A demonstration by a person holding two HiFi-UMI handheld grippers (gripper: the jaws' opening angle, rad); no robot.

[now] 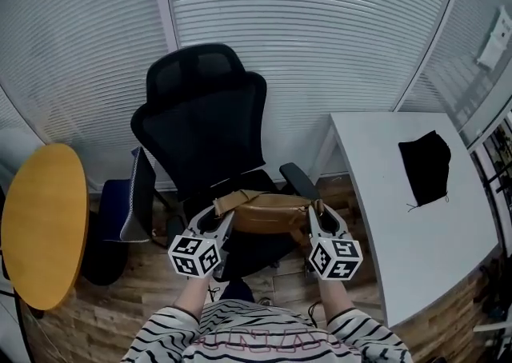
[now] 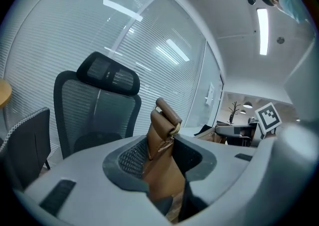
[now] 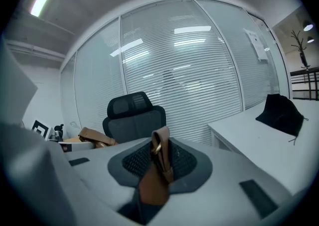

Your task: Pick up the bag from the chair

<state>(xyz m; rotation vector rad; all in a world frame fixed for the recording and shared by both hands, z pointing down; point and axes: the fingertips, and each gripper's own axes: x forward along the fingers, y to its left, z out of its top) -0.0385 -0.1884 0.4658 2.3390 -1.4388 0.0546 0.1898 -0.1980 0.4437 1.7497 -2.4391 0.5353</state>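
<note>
In the head view, the left gripper (image 1: pixel 225 215) and the right gripper (image 1: pixel 315 213) are holding the brown leather bag (image 1: pixel 268 212) stretched between them, one at each end. As I judge, it is hanging clear of the seat of the black mesh office chair (image 1: pixel 200 121), which is standing beyond both grippers. In the left gripper view, the jaws are clamping a folded end of the bag (image 2: pixel 162 150), and only a narrow piece of leather is lying between the pads. In the right gripper view, the jaws are gripping the other end at the brown strap loop (image 3: pixel 158 158), which is also a thin hold. The danger is coming from these small grips. If the hands are pulling apart or one is rising faster, the leather may be sliding out of one side. The bag would then be swinging from the other gripper, or dropping back onto the chair.
</note>
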